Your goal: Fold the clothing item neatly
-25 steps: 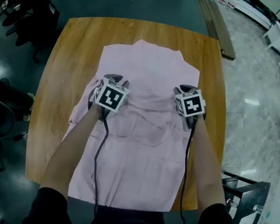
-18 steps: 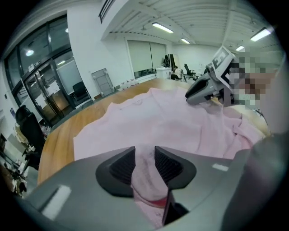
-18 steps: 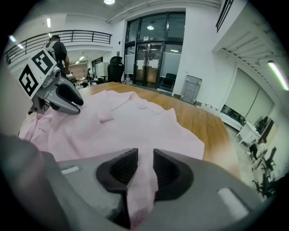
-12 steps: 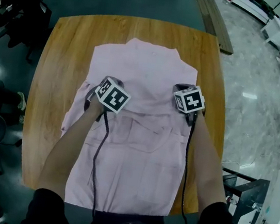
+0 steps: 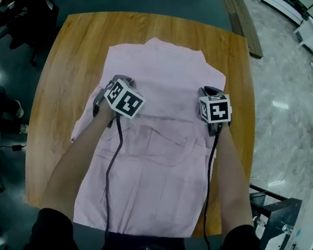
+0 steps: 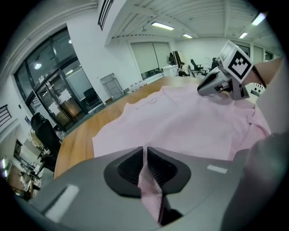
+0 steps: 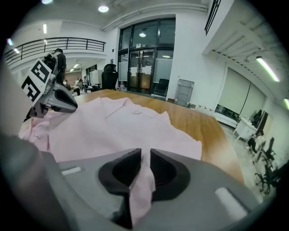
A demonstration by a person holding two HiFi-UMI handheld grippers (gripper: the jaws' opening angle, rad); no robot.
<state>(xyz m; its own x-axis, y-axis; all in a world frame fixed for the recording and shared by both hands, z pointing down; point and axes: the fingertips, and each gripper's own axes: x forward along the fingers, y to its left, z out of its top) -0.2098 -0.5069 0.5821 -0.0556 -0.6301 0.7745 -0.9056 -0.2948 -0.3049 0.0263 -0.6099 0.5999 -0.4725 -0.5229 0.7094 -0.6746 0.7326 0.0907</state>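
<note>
Both grippers have sunk a little toward the cloth and edged toward the collar (image 5: pixel 174 47) since a second ago, and the crease running between them lies flatter and straighter than it did. Their jaws clamped down in that time and have just eased apart a touch, yet cloth is between them on each side: the left gripper (image 6: pixel 145 155) has a thin sliver of pink fabric nipped between nearly touching pads, and the right gripper (image 7: pixel 145 159) pinches a slightly thicker tuck in a slightly wider gap. The shirt (image 5: pixel 155 174) lies spread on the wooden table (image 5: pixel 68 50), collar at the far end, hem at the near edge by the person, one sleeve (image 5: pixel 85 121) poking out on the left. To my eye it is light, limp stuff that will sag and wrinkle wherever it is not supported, and will slide easily on the wood. I would say it wants holding at two matched points on an edge or fold line, shoulder-wide as here, so the panel between stays taut when carried.
</note>
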